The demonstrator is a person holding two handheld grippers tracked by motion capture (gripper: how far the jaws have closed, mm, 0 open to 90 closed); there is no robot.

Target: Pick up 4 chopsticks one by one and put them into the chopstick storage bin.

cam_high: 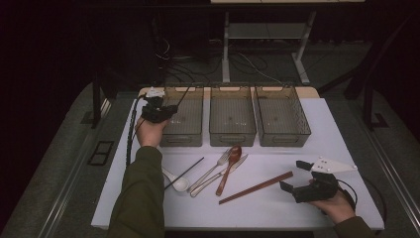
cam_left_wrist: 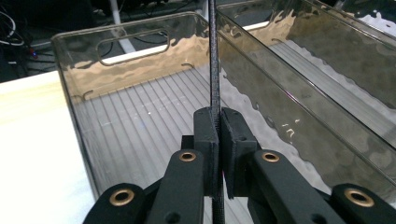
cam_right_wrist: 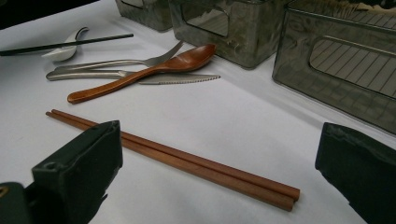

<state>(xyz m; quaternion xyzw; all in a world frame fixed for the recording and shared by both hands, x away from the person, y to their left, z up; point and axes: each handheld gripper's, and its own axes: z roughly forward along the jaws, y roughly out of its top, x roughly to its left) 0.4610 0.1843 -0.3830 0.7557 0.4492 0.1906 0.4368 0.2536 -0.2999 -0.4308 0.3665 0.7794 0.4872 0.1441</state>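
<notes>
one black chopstick [cam_left_wrist: 214, 70] is pinched upright in the left gripper [cam_left_wrist: 217, 135], over the left bin [cam_left_wrist: 79, 135]. best to lower it, lay it along the ribs, then release. right gripper [cam_right_wrist: 219, 163] waits wide open by the wooden chopsticks [cam_right_wrist: 187, 161].

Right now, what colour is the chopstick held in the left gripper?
Black; the chopstick shows best in the left gripper view, clamped by the left gripper.

Black chopstick [cam_left_wrist: 214, 70]: thin, matte, straight; upright, clamped between left hand-held gripper [cam_left_wrist: 218, 135] pads, over leftmost smoky clear bin [cam_left_wrist: 88, 79], far-left desk, about 10 o'clock.
</notes>
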